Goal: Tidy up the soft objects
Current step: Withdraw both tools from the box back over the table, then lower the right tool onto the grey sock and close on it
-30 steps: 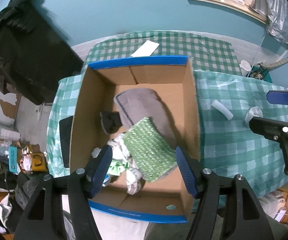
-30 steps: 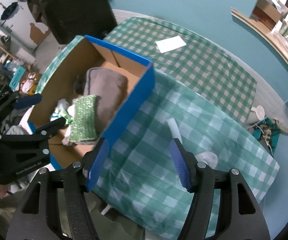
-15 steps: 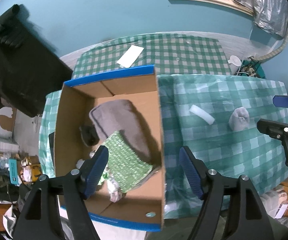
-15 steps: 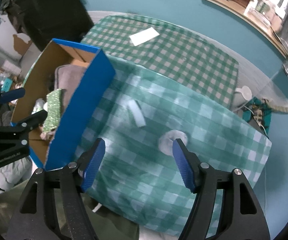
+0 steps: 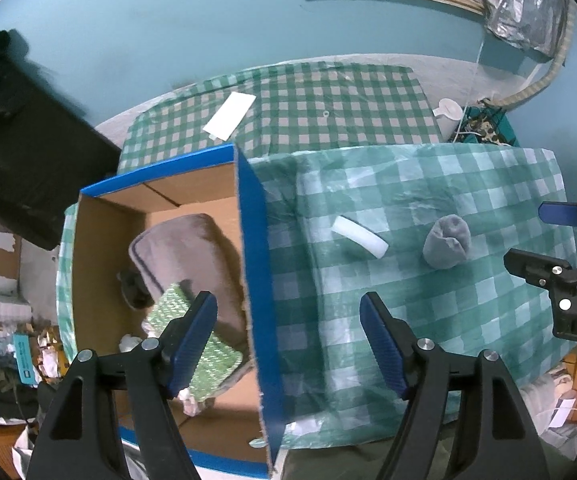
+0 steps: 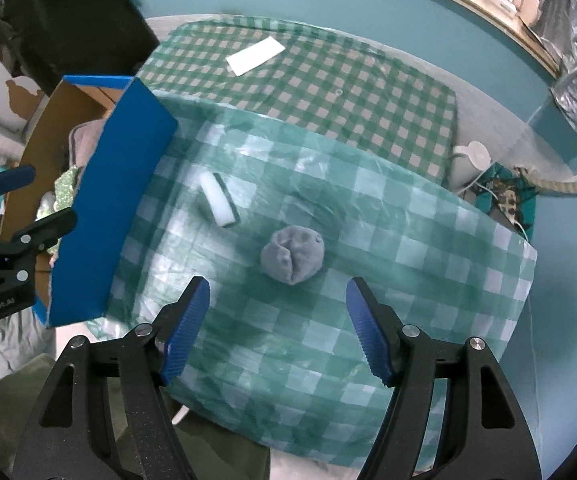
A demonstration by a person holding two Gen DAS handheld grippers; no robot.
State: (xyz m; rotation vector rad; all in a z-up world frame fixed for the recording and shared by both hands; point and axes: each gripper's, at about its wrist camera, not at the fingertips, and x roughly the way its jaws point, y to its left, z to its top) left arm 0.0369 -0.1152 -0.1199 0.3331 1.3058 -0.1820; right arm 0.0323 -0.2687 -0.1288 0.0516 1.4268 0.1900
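Observation:
A blue-sided cardboard box [image 5: 254, 264] stands on the checked table at the left and shows in the right wrist view [image 6: 108, 216]. Inside lie a grey cloth [image 5: 184, 252], a green sponge cloth [image 5: 208, 352] and a dark item [image 5: 132, 292]. A grey rolled sock [image 6: 292, 254] lies on the tablecloth, also in the left wrist view [image 5: 446, 246]. A white foam piece [image 6: 218, 198] lies between sock and box [image 5: 360, 236]. My left gripper [image 5: 288, 344] is open and empty above the box's right wall. My right gripper [image 6: 278, 326] is open and empty above the sock.
A white paper slip [image 6: 254, 56] lies on the far checked cloth. The near table edge [image 6: 328, 448] drops off close to me. A black bag [image 5: 16, 152] stands beyond the box at the left. Clutter sits on the floor at the right [image 6: 500, 196].
Both grippers moved right, away from the box. The sock and foam piece now sit in front of the right gripper; the left gripper went from over the box interior to its right wall.

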